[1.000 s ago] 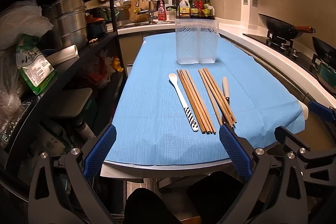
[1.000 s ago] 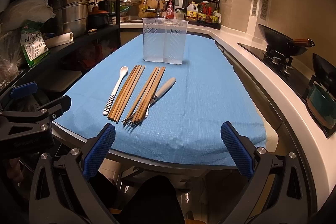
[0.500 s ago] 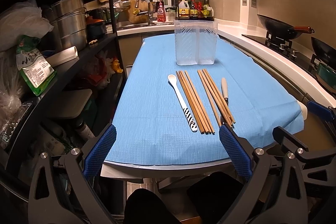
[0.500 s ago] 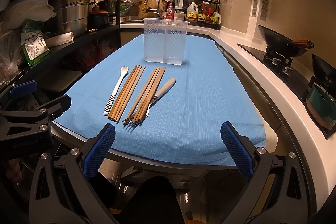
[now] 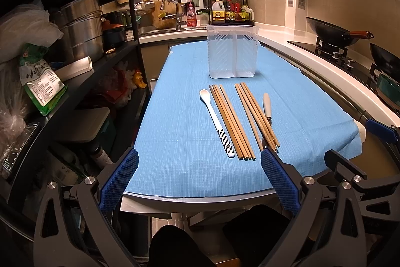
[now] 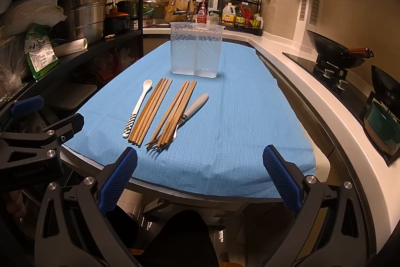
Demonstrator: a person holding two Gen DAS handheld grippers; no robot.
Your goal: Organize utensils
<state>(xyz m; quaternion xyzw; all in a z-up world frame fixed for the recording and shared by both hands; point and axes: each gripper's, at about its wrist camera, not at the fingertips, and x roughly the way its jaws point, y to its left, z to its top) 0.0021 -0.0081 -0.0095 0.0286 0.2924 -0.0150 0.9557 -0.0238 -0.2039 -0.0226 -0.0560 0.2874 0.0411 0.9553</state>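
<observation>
Right now I hold both claws spread wide and empty short of the blue-clothed bench (image 6: 250,116), the left claw (image 5: 198,178) and right claw (image 6: 200,177) alike. All the utensils lie flat before the clear two-compartment plastic holder (image 6: 196,51): the white spoon with a striped handle (image 6: 138,108), two bundles of wooden chopsticks (image 6: 175,111), and the grey-handled metal fork (image 6: 187,114). My worry is the fork: its tines sit tucked under the nearer chopstick bundle, so lifting either could drag the other. Loose chopsticks may also roll or splay from a pinch.
</observation>
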